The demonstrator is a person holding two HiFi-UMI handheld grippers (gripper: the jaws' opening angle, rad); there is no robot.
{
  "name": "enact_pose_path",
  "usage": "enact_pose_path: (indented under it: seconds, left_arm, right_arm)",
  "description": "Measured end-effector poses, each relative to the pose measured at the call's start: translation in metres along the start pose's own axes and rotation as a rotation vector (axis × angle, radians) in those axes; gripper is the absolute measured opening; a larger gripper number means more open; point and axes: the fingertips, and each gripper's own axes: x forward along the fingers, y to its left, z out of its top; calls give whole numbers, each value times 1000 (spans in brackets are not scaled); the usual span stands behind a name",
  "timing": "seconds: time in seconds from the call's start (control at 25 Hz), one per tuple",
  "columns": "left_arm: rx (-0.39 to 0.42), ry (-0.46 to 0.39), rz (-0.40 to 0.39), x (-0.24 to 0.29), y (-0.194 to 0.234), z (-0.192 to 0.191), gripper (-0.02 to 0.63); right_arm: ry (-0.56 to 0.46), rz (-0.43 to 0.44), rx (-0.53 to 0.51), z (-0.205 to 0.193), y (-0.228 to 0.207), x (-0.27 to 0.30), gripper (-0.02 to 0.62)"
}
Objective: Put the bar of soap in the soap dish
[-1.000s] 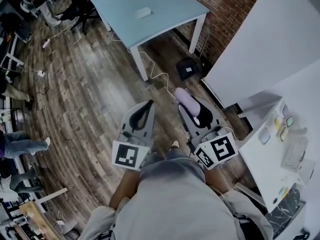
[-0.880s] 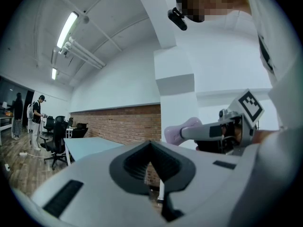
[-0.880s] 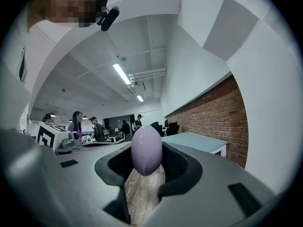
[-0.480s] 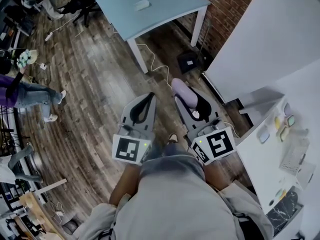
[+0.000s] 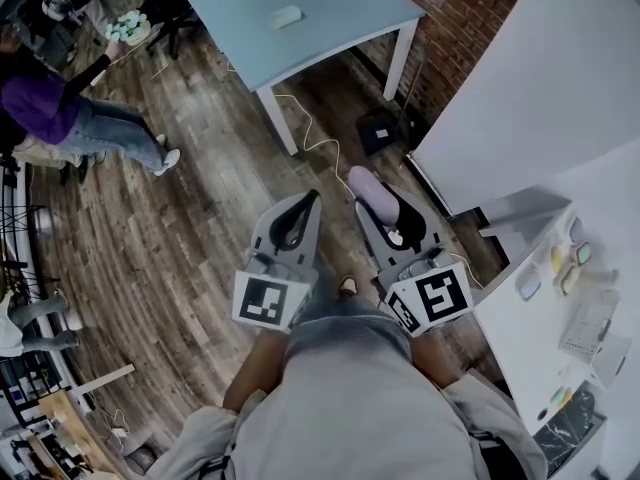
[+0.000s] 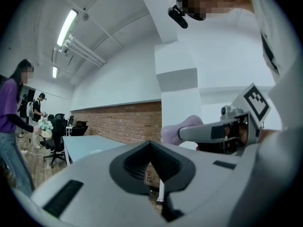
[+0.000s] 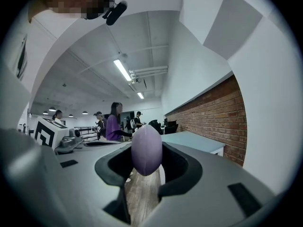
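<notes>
**A:** Where is the bar of soap [image 7: 147, 149]?

**B:** It sits between the jaws of the right tool [image 5: 378, 200], which are closed on it, and its lilac end pokes past the tips. The person holds that tool level over the wood floor, probably to carry the bar without letting it slip.

**A:** And the left tool [image 5: 305, 206]?

**B:** It is just left of the right tool, with its jaws together on nothing. It looks to be kept free.

**A:** Is the soap dish anywhere?

**B:** None can be picked out. A white tabletop [image 5: 520, 318] to the right of the right tool carries small pale things [image 5: 570, 258]. A blue tabletop [image 5: 300, 58] beyond the right tool carries one white thing [image 5: 286, 15]. Placing the bar seems not yet begun.
</notes>
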Motion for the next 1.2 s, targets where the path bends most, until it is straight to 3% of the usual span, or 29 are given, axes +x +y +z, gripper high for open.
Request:
enact_pose_path:
  seconds: [0.64,1.2]
  left_arm:
    - [-9,-52,-25,63,99,16,-3]
    - [-25,-60,-17,85,187,26,-3]
  right_arm:
    - [16,-5,-24,11,-14,111,160]
    - [29,-3,-31,20,-5,202,160]
